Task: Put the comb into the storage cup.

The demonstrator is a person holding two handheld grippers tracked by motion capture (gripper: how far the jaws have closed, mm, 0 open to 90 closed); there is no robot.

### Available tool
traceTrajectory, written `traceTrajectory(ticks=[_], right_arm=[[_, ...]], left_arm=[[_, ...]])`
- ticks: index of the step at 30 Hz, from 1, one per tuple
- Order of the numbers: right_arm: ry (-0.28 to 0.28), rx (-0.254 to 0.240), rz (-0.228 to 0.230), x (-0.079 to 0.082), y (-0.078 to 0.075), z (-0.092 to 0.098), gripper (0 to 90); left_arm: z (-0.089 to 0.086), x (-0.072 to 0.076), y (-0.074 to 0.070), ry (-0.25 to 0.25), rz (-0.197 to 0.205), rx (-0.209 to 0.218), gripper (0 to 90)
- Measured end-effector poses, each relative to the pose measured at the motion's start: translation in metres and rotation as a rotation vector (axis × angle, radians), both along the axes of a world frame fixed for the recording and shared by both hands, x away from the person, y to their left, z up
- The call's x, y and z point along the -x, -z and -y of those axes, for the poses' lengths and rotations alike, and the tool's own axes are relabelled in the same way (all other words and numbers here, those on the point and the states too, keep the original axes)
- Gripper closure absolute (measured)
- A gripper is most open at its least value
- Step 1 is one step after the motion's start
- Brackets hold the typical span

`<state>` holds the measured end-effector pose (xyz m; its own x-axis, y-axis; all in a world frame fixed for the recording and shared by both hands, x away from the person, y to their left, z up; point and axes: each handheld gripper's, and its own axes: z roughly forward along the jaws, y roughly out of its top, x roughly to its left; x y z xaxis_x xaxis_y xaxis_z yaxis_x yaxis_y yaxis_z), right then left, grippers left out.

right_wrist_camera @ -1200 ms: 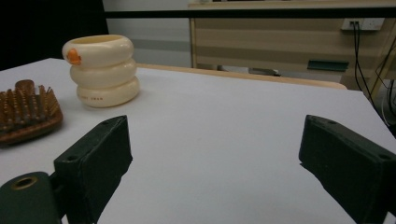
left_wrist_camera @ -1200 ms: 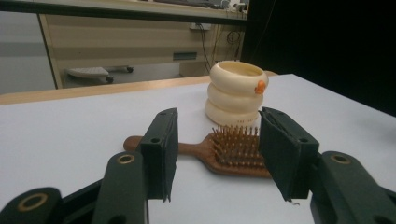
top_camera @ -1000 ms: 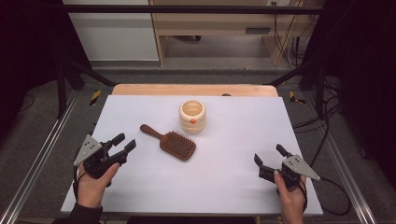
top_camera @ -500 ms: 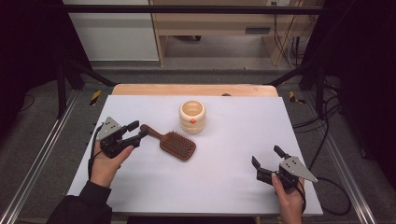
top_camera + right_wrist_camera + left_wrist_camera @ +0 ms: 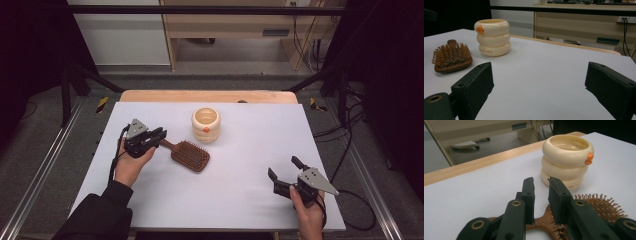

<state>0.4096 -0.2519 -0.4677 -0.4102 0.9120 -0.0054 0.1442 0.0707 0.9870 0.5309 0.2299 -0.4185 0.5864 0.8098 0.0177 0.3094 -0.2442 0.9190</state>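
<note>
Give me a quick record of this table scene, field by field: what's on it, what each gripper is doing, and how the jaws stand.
surface: white table
items: wooden hairbrush, bristles up; cream ringed cup with an orange knob, upright behind the brush, apart from it
left gripper: over the brush handle, jaws have just been closing, a narrow gap between them; grip on the handle cannot be told
right gripper: near the table's front right, jaws wide open, nothing between them
likely next: left jaws clamp the handle
</note>
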Motion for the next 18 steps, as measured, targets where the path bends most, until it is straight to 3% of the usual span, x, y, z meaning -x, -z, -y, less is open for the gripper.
traceTrajectory(ticks=[8, 12, 18], right_arm=[[-0.001, 0.003, -0.005, 0.0, 0.001, -0.001, 8.2], [0.001, 0.0, -0.008, 0.0, 0.001, 0.0, 8.2], [-0.002, 0.007, -0.007, -0.001, 0.001, 0.0, 8.2]], left_arm=[[0.0, -0.013, 0.011, -0.023, -0.019, -0.01, 82.6], [0.001, -0.015, 0.013, -0.023, -0.013, -0.006, 82.8], [0.005, -0.023, 0.021, -0.026, -0.049, -0.014, 82.2]])
